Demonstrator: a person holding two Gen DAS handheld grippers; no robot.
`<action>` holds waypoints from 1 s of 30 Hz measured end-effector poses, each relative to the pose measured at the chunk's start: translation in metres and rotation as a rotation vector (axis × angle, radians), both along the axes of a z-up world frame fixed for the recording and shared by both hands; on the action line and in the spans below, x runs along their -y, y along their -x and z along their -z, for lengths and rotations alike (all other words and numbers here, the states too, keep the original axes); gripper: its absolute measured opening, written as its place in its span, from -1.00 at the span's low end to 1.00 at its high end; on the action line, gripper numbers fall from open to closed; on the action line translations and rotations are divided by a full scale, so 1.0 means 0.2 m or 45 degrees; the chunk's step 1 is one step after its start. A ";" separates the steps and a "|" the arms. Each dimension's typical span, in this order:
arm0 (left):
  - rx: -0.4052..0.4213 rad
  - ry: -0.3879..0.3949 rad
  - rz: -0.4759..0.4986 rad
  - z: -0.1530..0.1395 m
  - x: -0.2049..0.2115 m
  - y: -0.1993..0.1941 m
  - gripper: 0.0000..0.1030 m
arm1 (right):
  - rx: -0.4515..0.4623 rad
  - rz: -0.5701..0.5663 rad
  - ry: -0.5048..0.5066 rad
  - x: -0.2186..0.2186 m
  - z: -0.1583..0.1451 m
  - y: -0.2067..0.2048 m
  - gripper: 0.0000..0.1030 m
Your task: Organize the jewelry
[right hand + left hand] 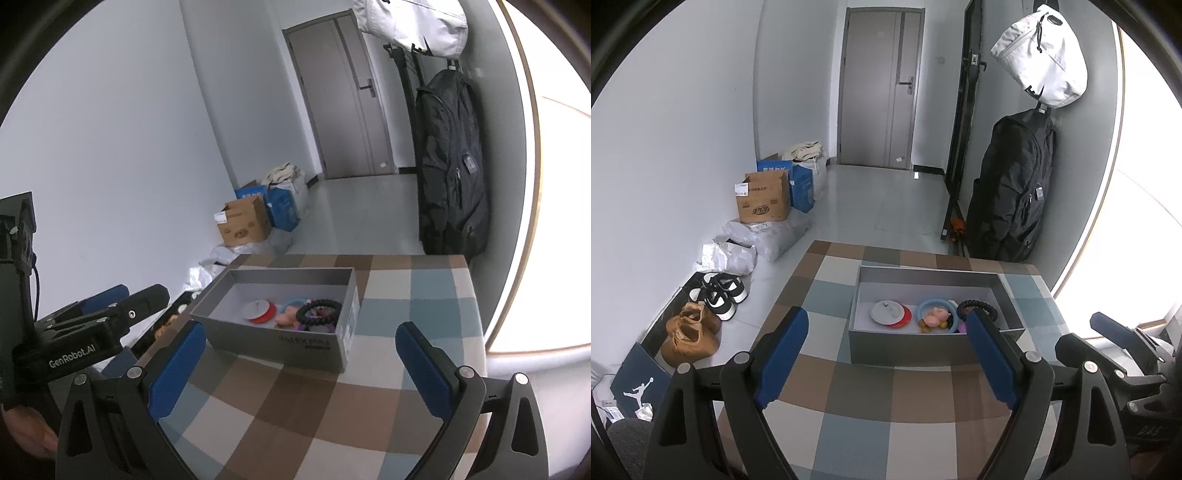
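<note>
An open grey box [908, 350] [280, 338] stands on the checkered tablecloth [871, 398] [295, 413]. Inside lie a white round piece on a red disc [888, 312] [258, 310], a light blue ring [936, 306] around a pink and yellow trinket [934, 317], and a black coiled bracelet [979, 306] [319, 312]. My left gripper [886, 332] hovers open in front of the box, nothing between its blue pads. My right gripper [301, 350] is open too, near the box's front wall, with nothing in it. Each gripper shows at the edge of the other's view.
Left of the table, on the floor, are shoes [720, 295], brown boots [690, 334], plastic bags and cardboard boxes [762, 201]. A black backpack [1012, 192] and a white bag [1043, 55] hang on the right wall. A grey door [882, 88] is at the back.
</note>
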State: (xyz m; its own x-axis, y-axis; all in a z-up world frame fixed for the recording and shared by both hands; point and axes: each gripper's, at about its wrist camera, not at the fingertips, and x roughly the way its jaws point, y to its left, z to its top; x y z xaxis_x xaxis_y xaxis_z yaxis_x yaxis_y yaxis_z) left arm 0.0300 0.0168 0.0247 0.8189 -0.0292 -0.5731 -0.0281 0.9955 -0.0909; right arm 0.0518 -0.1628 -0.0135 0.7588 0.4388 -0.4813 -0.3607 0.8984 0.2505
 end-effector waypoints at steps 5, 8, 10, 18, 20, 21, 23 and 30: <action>-0.014 -0.007 0.025 0.01 0.02 -0.01 0.64 | -0.007 0.002 0.003 0.00 0.01 -0.01 1.00; -0.011 -0.007 0.030 0.01 0.02 0.00 0.64 | -0.012 0.006 0.001 0.01 0.01 -0.01 1.00; -0.007 -0.007 0.030 0.00 0.02 0.00 0.64 | -0.013 0.008 0.001 0.01 0.01 -0.01 1.00; -0.009 -0.004 0.027 0.00 0.02 0.00 0.64 | -0.020 0.004 0.006 0.00 0.02 -0.01 1.00; -0.009 -0.001 0.026 0.01 0.02 0.00 0.64 | -0.022 0.003 0.007 0.00 0.02 -0.01 1.00; -0.011 0.002 0.026 0.01 0.02 0.00 0.64 | -0.024 0.004 0.008 0.00 0.02 -0.01 1.00; -0.011 0.005 0.025 0.01 0.02 0.00 0.64 | -0.026 0.004 0.007 0.00 0.02 -0.01 1.00; -0.014 0.004 0.030 0.01 0.02 0.00 0.64 | -0.036 0.008 0.014 0.00 0.02 -0.02 1.00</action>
State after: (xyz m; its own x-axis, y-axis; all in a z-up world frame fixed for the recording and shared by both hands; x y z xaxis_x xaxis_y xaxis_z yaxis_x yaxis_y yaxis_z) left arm 0.0293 0.0133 0.0232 0.8118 -0.0501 -0.5818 -0.0056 0.9956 -0.0935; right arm 0.0557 -0.1621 -0.0184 0.7475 0.4285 -0.5076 -0.3477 0.9035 0.2507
